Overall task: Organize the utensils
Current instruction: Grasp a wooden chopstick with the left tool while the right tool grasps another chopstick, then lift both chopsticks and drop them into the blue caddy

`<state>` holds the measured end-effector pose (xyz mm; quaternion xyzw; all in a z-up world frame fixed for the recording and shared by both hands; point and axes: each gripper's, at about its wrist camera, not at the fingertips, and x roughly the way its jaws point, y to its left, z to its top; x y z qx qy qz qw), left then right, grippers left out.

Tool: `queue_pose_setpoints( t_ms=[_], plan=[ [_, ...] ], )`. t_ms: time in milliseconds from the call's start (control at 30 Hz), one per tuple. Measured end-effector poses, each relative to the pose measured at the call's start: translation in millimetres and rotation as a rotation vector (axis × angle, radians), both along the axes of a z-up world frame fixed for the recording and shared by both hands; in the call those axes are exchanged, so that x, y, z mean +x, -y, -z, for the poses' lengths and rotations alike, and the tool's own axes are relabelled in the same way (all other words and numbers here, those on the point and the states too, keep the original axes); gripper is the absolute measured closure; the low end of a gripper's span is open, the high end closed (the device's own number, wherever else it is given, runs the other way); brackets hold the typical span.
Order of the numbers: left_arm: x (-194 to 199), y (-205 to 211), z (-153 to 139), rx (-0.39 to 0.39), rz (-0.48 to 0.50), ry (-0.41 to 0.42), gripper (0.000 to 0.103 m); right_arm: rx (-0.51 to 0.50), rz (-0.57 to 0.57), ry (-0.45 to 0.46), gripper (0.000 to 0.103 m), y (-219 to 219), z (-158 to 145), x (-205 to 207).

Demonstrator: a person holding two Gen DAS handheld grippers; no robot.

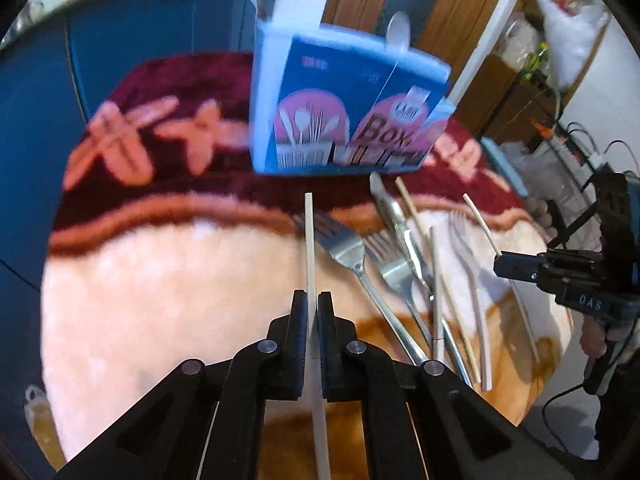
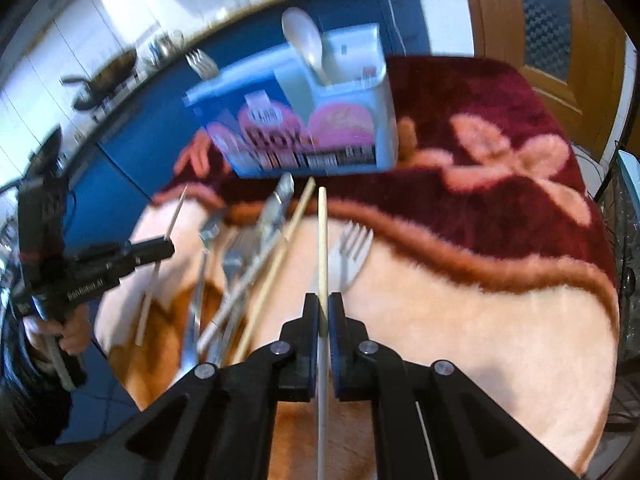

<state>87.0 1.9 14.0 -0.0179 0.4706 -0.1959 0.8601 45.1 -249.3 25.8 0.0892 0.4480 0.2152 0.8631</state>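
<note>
My left gripper [image 1: 313, 300] is shut on a pale chopstick [image 1: 308, 240] that sticks out ahead of its tips, lifted off the cloth. My right gripper [image 2: 322, 304] is shut on a second pale chopstick [image 2: 322, 240] in the same way. Each gripper shows in the other's view with its stick: the right gripper [image 1: 498, 266], the left gripper [image 2: 170, 248]. Between them lie metal forks [image 1: 348, 248], a knife [image 1: 396, 216], wooden chopsticks [image 2: 288, 232] and a white plastic fork [image 2: 354, 252]. Behind stands the blue utensil box [image 1: 344, 108] with a white spoon [image 2: 304, 40] upright in it.
The utensils rest on a fuzzy pink and maroon flowered cloth [image 2: 500, 152] over a table. A blue cabinet [image 1: 140, 36] stands behind it, with a wooden door [image 2: 560, 20] beyond and cables and bags [image 1: 568, 40] to the side. A hand [image 2: 68, 332] holds the left gripper's handle.
</note>
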Motion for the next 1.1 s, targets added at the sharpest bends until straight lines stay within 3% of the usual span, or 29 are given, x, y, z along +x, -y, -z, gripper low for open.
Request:
queue_pose_setpoints(
  t_ms=[233,533,633,933,1100],
  plan=[
    [-21,-6,-35,0.009,-0.070,0.240,0.098,0.099,0.082,0.181,0.096,3,-16,-9],
    [0,2,-67,-0.144,-0.123,0.350,0.098,0.131,0.122,0.321,0.096,-2,-32,-12],
    [12,8,-83,-0.159,-0.139,0.416,0.098,0.133,0.131,0.363,0.097,-1,-36,-12],
    [56,21,-134,-0.188,-0.190,0.640,0.098,0.144,0.129,0.405,0.096,3,-44,4],
    [82,30,-141,-0.185,-0.210,0.703,0.098,0.145,0.134,0.432,0.096,9,-51,21]
  ],
)
